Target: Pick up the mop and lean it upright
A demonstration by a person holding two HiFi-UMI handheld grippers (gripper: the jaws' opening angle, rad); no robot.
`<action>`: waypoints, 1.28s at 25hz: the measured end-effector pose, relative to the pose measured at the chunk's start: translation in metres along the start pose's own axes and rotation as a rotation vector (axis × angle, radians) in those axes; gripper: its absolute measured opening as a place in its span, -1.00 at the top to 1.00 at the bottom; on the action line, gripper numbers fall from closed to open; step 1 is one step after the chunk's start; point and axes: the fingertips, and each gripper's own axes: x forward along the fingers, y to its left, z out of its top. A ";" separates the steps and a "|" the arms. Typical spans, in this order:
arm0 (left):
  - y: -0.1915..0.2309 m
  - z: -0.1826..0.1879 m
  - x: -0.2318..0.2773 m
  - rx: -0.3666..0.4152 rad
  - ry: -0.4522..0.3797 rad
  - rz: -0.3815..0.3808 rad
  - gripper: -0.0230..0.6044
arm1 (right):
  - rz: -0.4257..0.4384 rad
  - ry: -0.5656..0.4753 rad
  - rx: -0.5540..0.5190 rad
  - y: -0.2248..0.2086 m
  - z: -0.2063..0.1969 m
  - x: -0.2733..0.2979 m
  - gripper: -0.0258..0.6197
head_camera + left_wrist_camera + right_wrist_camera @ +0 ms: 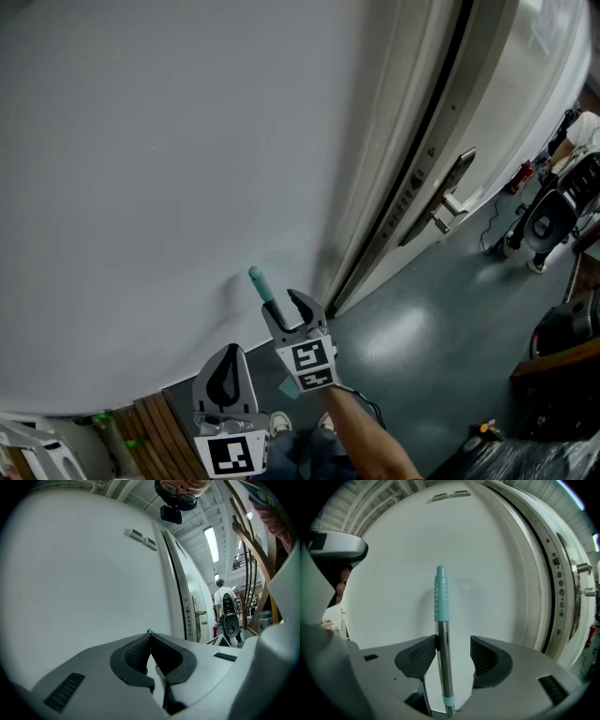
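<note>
The mop's handle stands upright against the white wall [169, 169]: a steel shaft [444, 663] topped by a teal grip [441, 597], whose tip [259, 281] shows in the head view. My right gripper [453, 645] is open around the shaft, which rests beside the left pad [423, 654] with a wide gap to the right pad. The head view shows that gripper [287, 307] level with the handle's top. My left gripper [228, 367] hangs lower left, away from the mop, its jaws shut with nothing between them [150, 633]. The mop head is out of view.
A white door with a metal lever handle [452, 195] and dark frame strip stands right of the wall. A person with a backpack [227, 613] stands farther along on the grey-green floor [431, 319]. Wooden stair rails [255, 559] rise at right; dark bags [553, 412] lie bottom right.
</note>
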 end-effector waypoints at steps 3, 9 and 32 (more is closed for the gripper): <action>-0.001 0.000 0.000 -0.001 0.001 -0.001 0.89 | 0.013 -0.012 0.003 0.002 0.002 -0.003 0.22; -0.004 0.000 -0.001 0.003 0.000 -0.006 0.89 | 0.025 -0.026 0.014 0.003 0.001 -0.012 0.22; -0.020 0.021 -0.002 0.057 -0.055 -0.043 0.89 | -0.049 -0.164 0.020 -0.018 0.043 -0.080 0.22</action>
